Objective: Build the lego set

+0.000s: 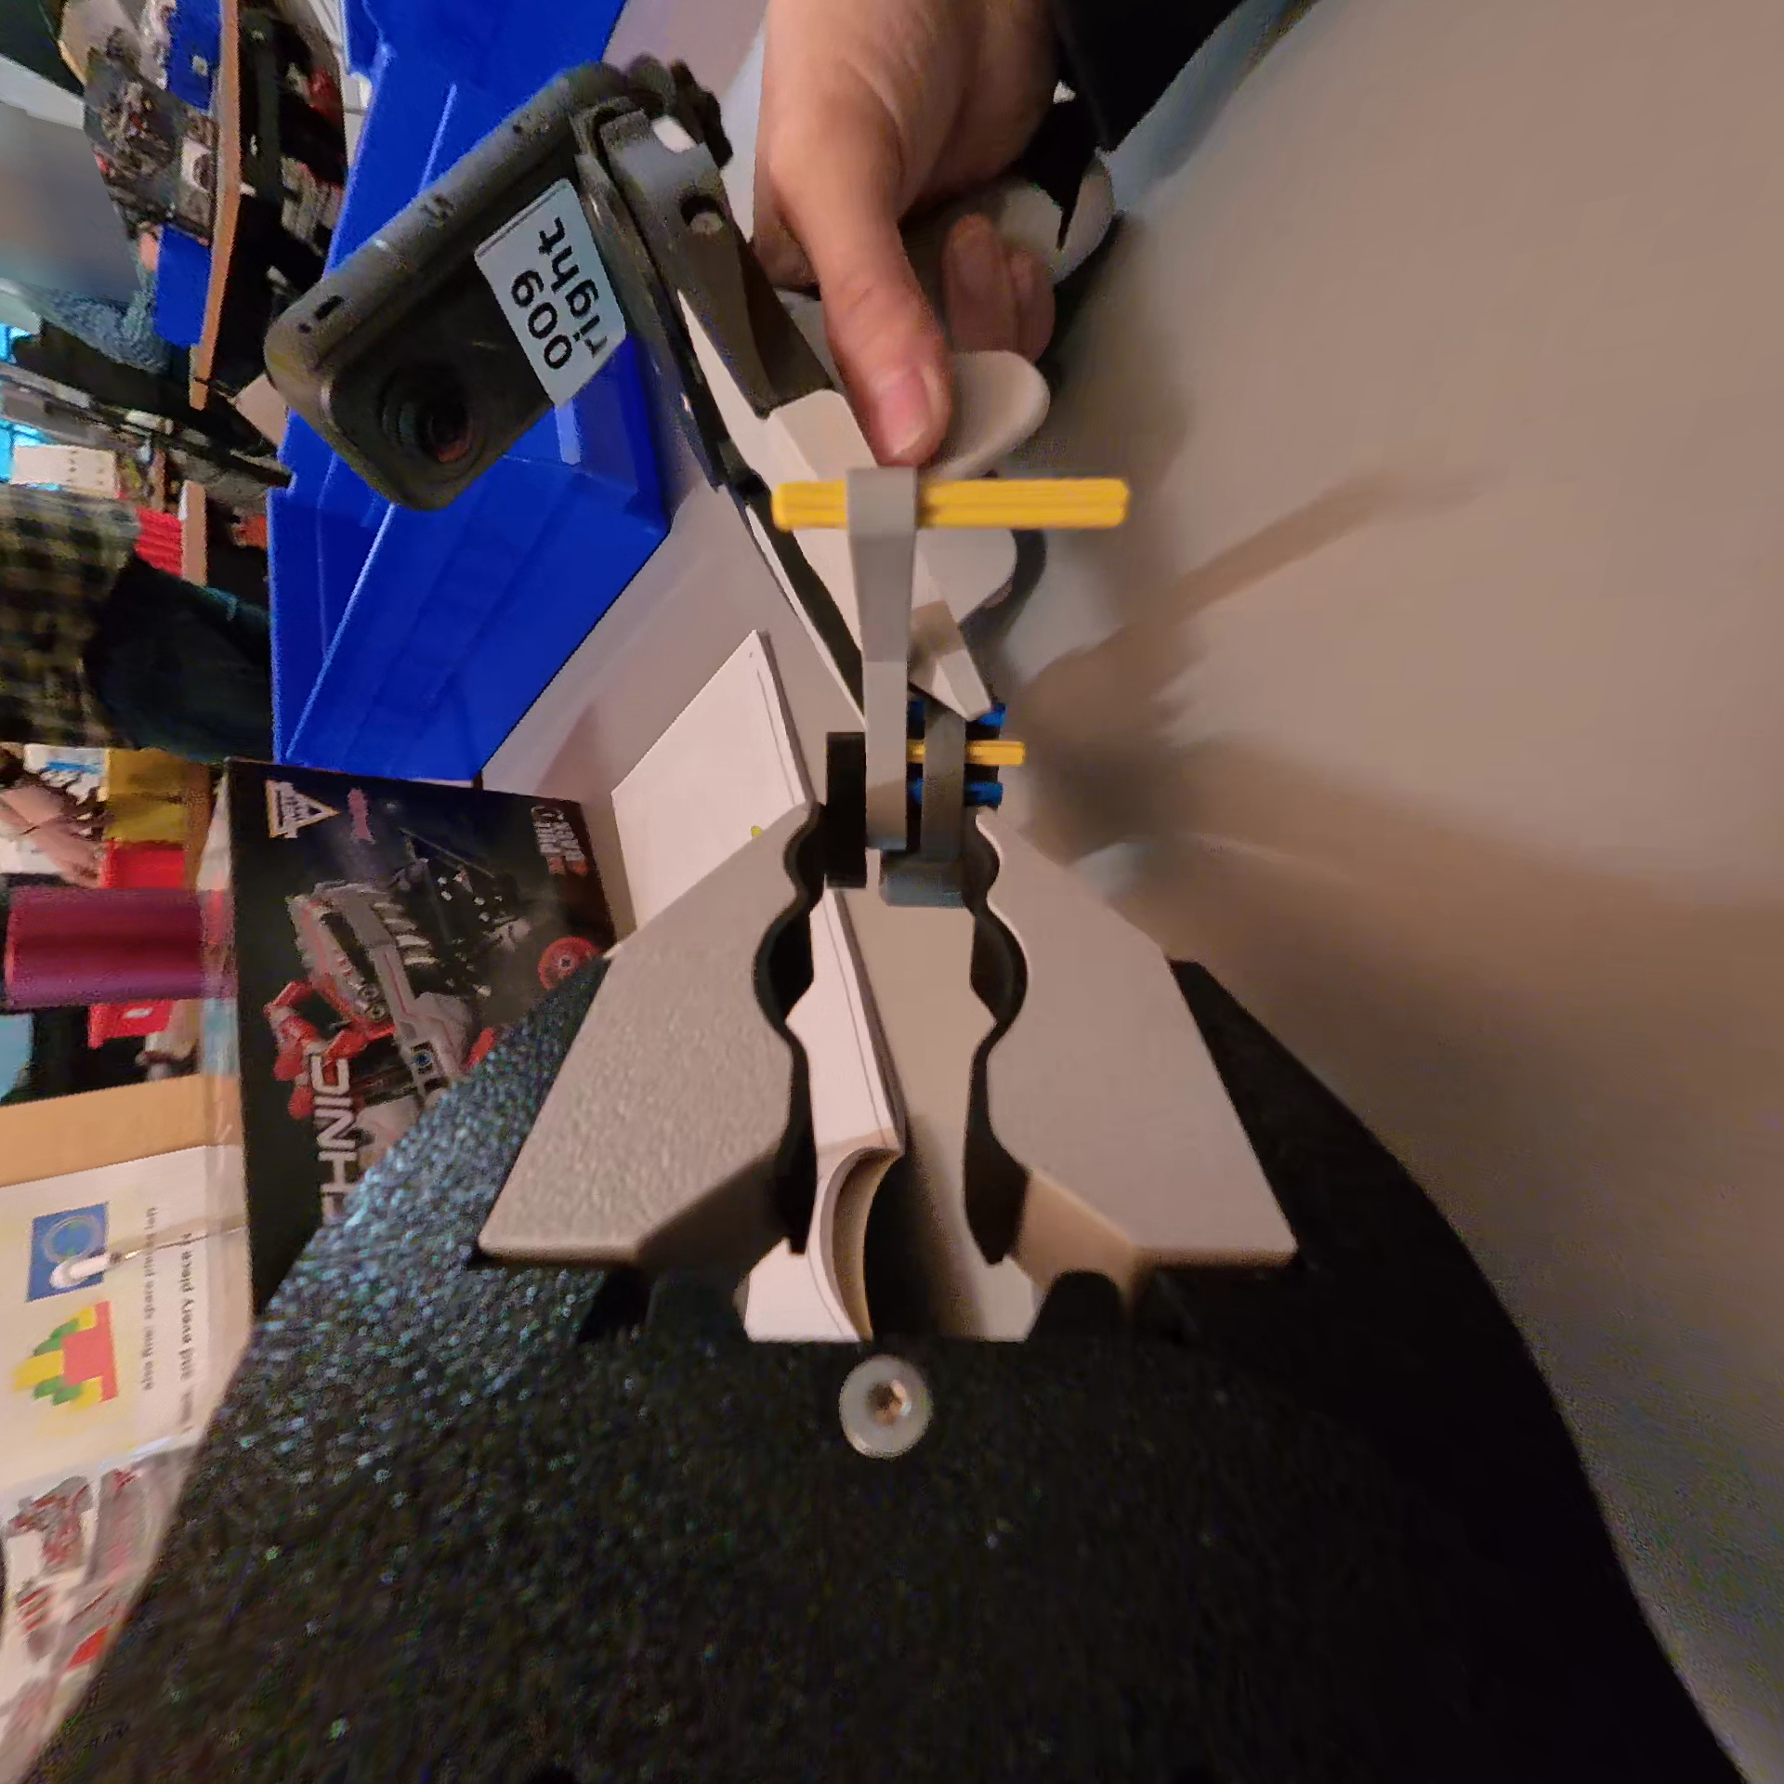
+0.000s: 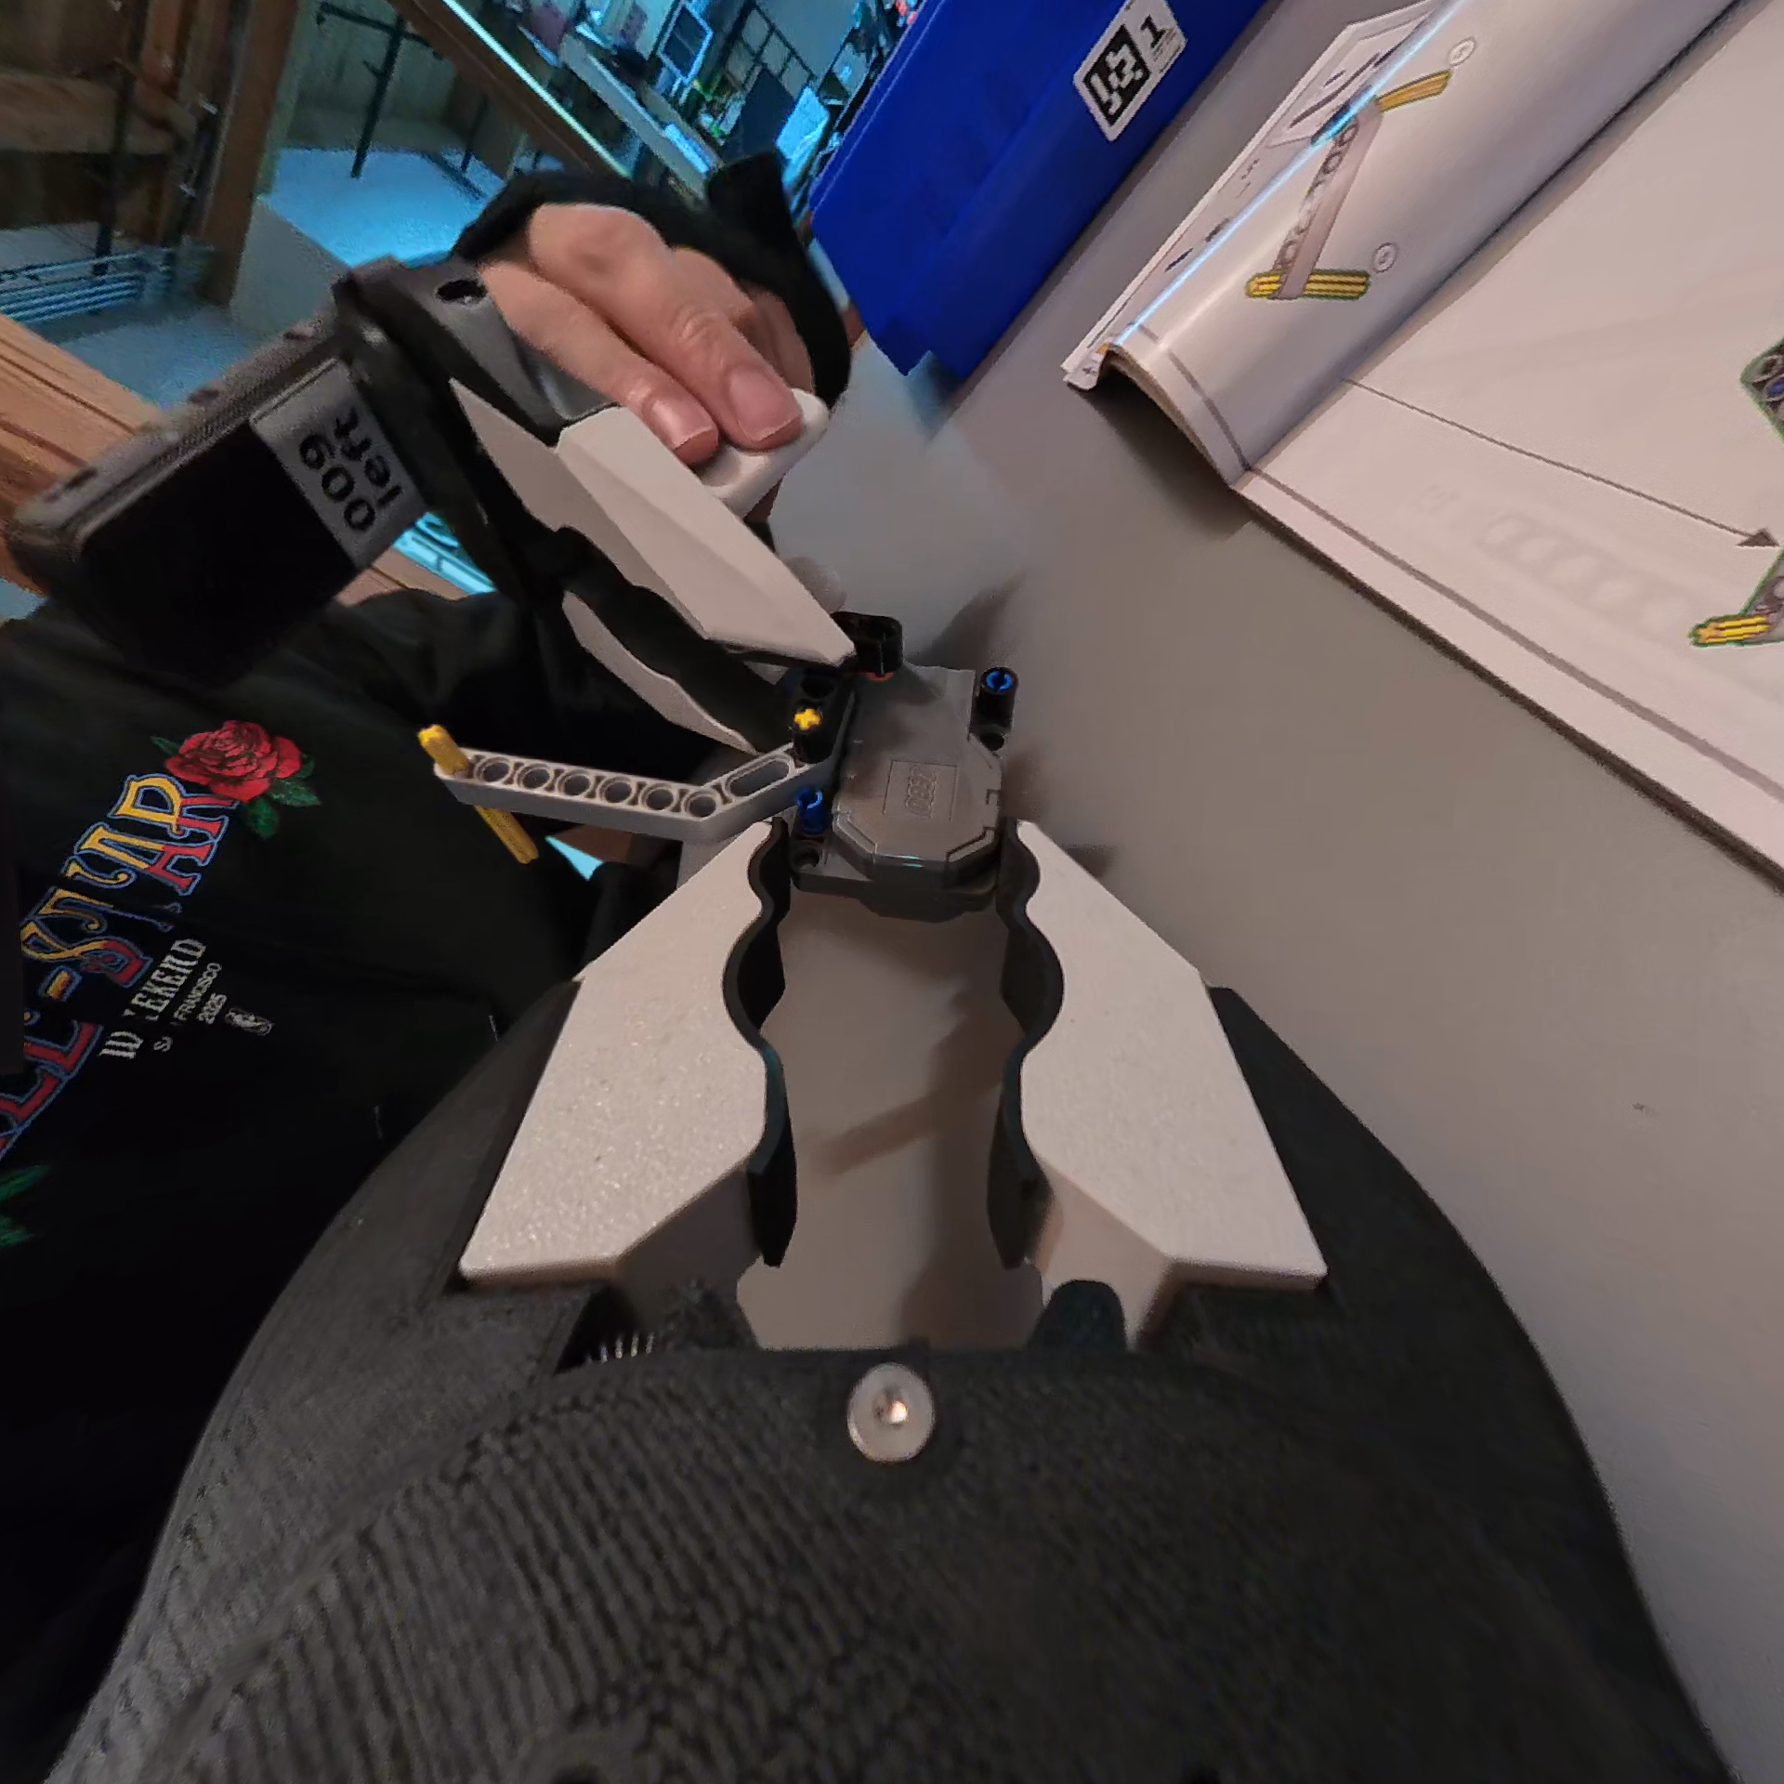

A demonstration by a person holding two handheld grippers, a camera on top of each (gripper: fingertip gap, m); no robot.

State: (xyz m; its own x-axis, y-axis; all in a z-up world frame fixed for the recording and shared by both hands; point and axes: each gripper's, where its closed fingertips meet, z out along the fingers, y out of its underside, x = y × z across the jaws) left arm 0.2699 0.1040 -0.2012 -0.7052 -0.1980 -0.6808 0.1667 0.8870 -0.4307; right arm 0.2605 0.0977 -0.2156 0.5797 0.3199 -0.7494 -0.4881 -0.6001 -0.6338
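Note:
A Lego assembly is held between both grippers above the grey table. It has a dark grey motor block, a long light grey angled beam, a yellow axle through the beam's far end, blue pins and a black connector. My right gripper is shut on the motor block. My left gripper is closed across the black connector and the beam's base. The beam's yellow axle sits under a thumb. The left gripper comes in from the upper left.
Blue bins stand along the table's edge and also show in the right wrist view. An open instruction booklet lies on the table. The Lego box and a cardboard box stand beside it. A person's torso is close. My two grippers' fingertips are within a few centimetres of each other.

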